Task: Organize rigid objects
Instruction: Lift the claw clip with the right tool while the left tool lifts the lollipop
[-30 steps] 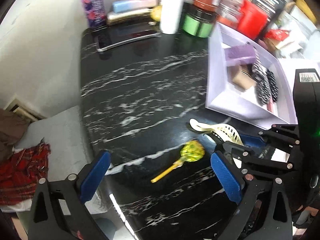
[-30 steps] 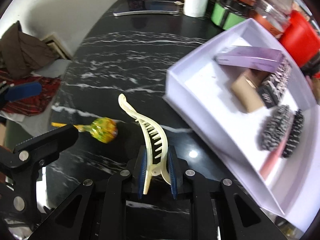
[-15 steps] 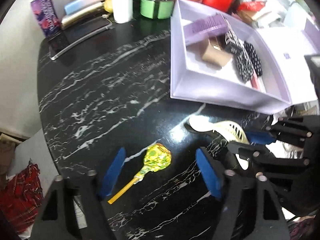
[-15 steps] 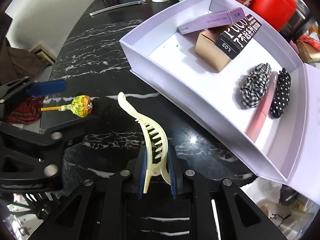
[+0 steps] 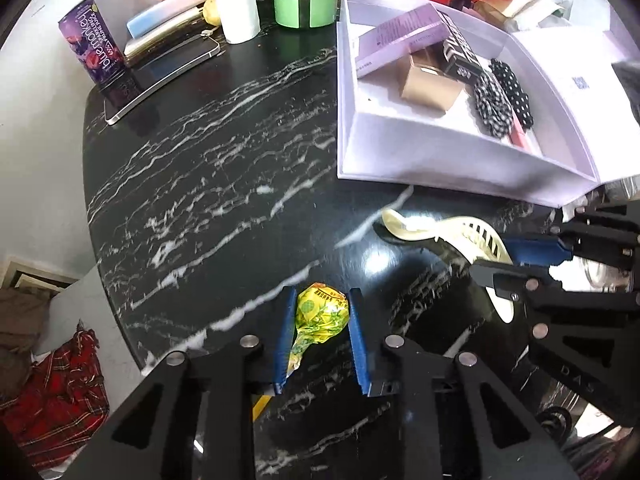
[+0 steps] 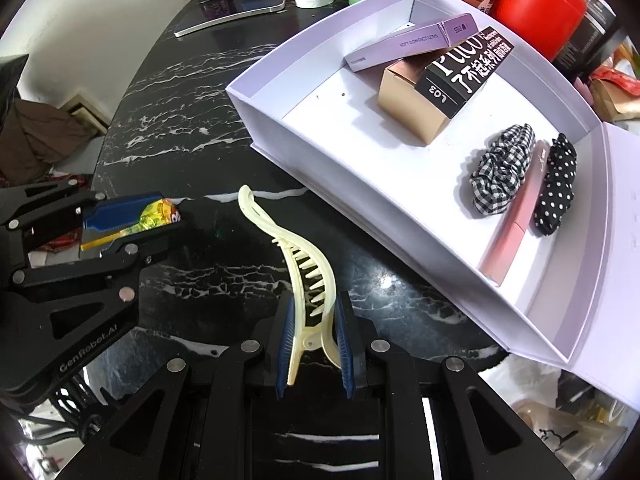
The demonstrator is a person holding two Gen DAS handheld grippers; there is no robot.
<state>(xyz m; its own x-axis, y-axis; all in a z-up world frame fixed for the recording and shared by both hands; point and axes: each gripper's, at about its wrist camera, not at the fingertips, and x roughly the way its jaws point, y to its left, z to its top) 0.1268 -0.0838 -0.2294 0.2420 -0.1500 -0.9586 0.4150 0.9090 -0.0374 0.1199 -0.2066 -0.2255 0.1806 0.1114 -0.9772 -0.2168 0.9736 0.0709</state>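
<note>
From my left wrist camera, my left gripper [image 5: 320, 316] sits at the bottom centre of the frame, its blue pads clamped on the yellow-green wrapped lollipop [image 5: 320, 314], one pad against each side of the head. The wrapper tail trails down between the fingers, and a bit of yellow stick shows just under them. All of this is over the black marble table [image 5: 208, 152]. At the right edge my right gripper [image 5: 520, 258] reaches in, and the cream hair claw [image 5: 432, 230] juts out of it toward the frame's middle. In the upper right stands the white box [image 5: 440, 168], holding a purple carton [image 5: 400, 38], a tan carton [image 5: 428, 84] and two scrunchies.

From my right wrist camera, my right gripper [image 6: 314, 344] is at the bottom centre, pads pressed together on the hinge end of the hair claw [image 6: 304, 264], which curves up toward the middle of the frame. The left gripper [image 6: 132, 222] shows at the left edge with the lollipop [image 6: 158, 214] pinched in it. The white box [image 6: 340, 184] fills the upper right, with a checked scrunchie [image 6: 502, 168], a pink tube [image 6: 516, 216] and a dotted scrunchie [image 6: 556, 184] lying side by side.
</note>
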